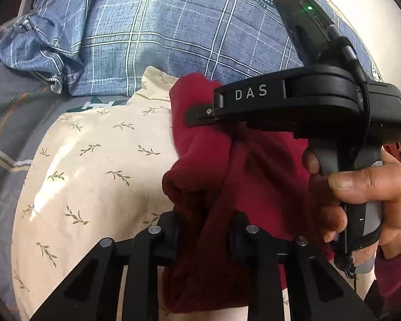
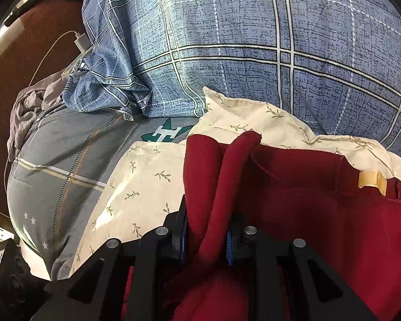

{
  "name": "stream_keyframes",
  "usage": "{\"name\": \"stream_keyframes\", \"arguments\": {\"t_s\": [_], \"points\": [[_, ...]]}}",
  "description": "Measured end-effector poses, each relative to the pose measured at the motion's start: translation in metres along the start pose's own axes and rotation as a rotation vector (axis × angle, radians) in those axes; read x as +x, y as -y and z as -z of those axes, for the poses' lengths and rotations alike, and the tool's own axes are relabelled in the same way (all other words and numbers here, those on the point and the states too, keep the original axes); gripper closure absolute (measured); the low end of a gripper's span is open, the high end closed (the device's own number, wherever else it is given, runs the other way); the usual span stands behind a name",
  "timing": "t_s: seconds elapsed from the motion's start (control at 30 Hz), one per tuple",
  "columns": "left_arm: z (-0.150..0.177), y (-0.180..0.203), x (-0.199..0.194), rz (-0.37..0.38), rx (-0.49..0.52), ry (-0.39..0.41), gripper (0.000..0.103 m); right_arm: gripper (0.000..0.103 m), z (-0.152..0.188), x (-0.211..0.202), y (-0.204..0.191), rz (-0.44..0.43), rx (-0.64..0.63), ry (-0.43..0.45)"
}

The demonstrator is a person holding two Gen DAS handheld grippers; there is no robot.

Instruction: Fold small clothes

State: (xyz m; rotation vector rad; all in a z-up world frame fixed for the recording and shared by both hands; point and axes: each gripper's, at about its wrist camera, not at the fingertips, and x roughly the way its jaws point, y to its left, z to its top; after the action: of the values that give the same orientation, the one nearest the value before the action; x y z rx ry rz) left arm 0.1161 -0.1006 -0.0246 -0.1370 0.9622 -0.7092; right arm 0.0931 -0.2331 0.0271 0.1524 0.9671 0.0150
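A dark red garment [image 1: 214, 176] lies bunched on a cream cloth with a leaf print [image 1: 93, 165]. My left gripper [image 1: 204, 240] is shut on a fold of the red garment at the bottom of the left wrist view. My right gripper [image 2: 207, 236] is shut on another bunched fold of the red garment [image 2: 307, 214], which fills the lower right of the right wrist view and carries a tan label [image 2: 371, 180]. The right gripper's black body marked DAS [image 1: 294, 101] crosses the left wrist view, its tip over the red garment, held by a hand [image 1: 366, 192].
A blue plaid pillow [image 2: 254, 53] lies behind the cream cloth [image 2: 147, 182]. A grey plaid bedsheet [image 2: 61, 176] lies to the left. A white charger and cable [image 2: 80, 42] rest on a dark red-brown surface at the far left.
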Motion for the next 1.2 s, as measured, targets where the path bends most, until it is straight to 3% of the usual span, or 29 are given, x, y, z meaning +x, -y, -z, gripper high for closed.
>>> {"name": "stream_keyframes", "arguments": {"t_s": [0.93, 1.2], "points": [[0.007, 0.050, -0.027, -0.123, 0.070, 0.023, 0.087, 0.083, 0.011, -0.054, 0.018, 0.004, 0.023, 0.060], [0.003, 0.088, -0.046, -0.070, 0.110, 0.017, 0.087, 0.084, 0.014, -0.093, 0.039, 0.002, 0.032, 0.108]]}}
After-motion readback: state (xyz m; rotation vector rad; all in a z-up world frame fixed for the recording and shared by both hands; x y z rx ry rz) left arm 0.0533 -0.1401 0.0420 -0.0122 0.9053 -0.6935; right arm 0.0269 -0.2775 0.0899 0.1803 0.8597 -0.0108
